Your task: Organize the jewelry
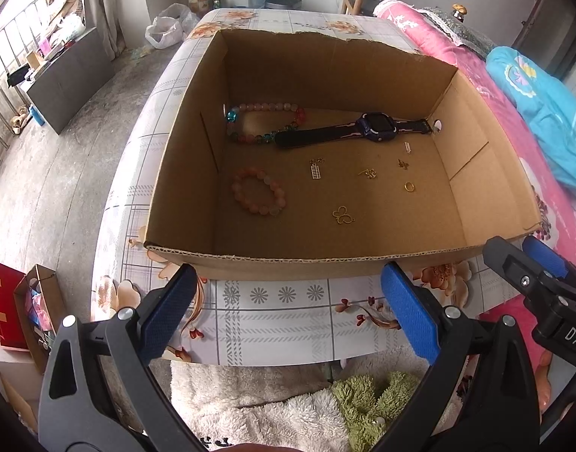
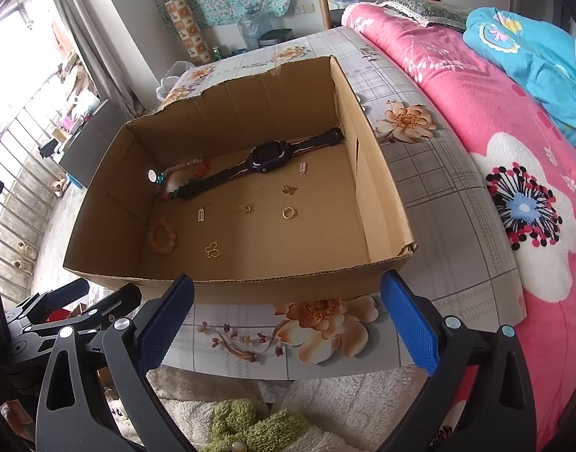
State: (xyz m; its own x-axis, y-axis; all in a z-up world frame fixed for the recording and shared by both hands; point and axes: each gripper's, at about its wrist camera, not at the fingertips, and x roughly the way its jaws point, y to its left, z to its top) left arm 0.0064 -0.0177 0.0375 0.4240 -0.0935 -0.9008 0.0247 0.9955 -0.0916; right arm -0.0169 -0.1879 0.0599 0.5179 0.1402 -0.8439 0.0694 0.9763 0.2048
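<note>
Left wrist view: jewelry spread apart inside cardboard box [image 1: 182,173] on worktop [image 1: 284,312], watch [image 1: 374,126] at 12 o'clock, pink bracelet [image 1: 259,196] at 9 o'clock, for separate picking. Both grippers' fingers [image 1: 167,312] spread, holding nothing.

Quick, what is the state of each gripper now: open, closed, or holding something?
Left gripper: open, holding nothing, in front of the cardboard box.
Right gripper: open, holding nothing, also in front of the box.

two bead bracelets [image 1: 259,196], one watch [image 1: 376,126], six gold trinkets [image 1: 343,215]
</note>
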